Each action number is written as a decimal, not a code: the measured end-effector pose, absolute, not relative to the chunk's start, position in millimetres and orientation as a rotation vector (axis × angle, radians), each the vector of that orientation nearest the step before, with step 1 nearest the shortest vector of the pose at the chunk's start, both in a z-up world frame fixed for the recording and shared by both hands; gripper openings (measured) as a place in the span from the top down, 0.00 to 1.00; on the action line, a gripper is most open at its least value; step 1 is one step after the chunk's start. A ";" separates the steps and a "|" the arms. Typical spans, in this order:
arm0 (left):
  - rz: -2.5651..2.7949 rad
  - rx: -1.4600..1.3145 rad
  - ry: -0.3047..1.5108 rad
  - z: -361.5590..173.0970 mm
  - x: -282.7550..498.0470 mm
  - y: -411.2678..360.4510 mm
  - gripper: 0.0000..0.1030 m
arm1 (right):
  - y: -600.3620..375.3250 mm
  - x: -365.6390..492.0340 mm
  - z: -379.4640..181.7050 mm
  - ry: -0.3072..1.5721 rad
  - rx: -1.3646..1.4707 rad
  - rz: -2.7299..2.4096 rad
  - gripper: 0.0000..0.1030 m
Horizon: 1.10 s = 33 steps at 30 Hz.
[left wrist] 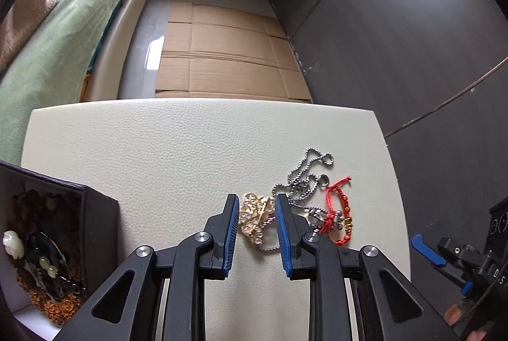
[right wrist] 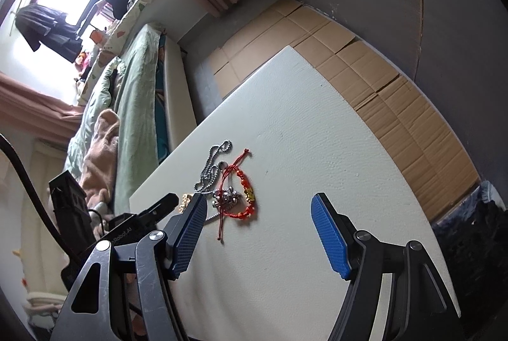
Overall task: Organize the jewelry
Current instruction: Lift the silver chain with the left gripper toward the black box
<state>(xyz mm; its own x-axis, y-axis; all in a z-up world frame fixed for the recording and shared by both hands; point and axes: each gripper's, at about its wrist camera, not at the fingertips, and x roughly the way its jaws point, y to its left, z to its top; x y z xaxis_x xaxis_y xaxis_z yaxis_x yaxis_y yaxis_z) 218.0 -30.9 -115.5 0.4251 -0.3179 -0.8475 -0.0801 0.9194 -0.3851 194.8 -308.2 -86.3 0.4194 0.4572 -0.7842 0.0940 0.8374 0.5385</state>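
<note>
Cataloguing: jewelry laid on a cream, pebble-grained tabletop (left wrist: 165, 144), with cardboard sheets (left wrist: 228, 55) on the floor beyond it.
Gold piece: ornate gold-coloured item (left wrist: 255, 215), openwork surface, lying on the tabletop between the 2 blue pads of the left gripper (left wrist: 256, 230); whether the pads touch it cannot be told.
Silver chain: ball-link necklace (left wrist: 306, 179) in loose loops, just right of the gold piece; one strand runs under the gold piece and behind the right pad.
Red bracelet: braided red cord (right wrist: 246, 191) with orange beads and a small gold charm, tangled with a cluster of small silver bells (right wrist: 226, 197); loose cord ends trail toward the camera in the right wrist view.
Ring: small silver hoop (left wrist: 324, 179) between chain and red cord.
Box: black jewelry box (left wrist: 47, 245) at the left edge of the tabletop, white-lined, filled with amber-brown bead strands, dark pieces and pale green and white stones.
Left gripper jaws: narrow, set either side of the gold piece.
Right gripper (right wrist: 258, 233): jaws wide, nothing between them, hovering over bare tabletop near the red bracelet.
Writing: partial white lettering ending "Robot.AI" on the left gripper body in the right wrist view; letters "D" and "S" on the right gripper in the left wrist view.
</note>
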 end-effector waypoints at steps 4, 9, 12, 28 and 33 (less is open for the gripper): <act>-0.161 -0.366 1.139 -117.6 218.1 -38.7 0.76 | -306.2 193.4 -86.9 1.133 0.550 0.244 0.32; -0.124 -0.265 1.139 -124.2 219.0 -51.2 0.76 | -305.8 192.4 -85.9 1.133 0.539 0.243 0.32; -0.105 -0.258 1.130 -127.2 217.4 -49.1 0.76 | -305.8 192.7 -84.7 1.133 0.535 0.240 0.32; -0.103 -0.246 1.065 -108.4 210.6 -48.2 1.00 | -293.9 194.4 -86.6 1.146 0.496 0.262 0.32; -0.064 -0.289 1.027 -98.6 208.8 -34.2 1.00 | -288.3 194.7 -88.3 1.153 0.480 0.268 0.32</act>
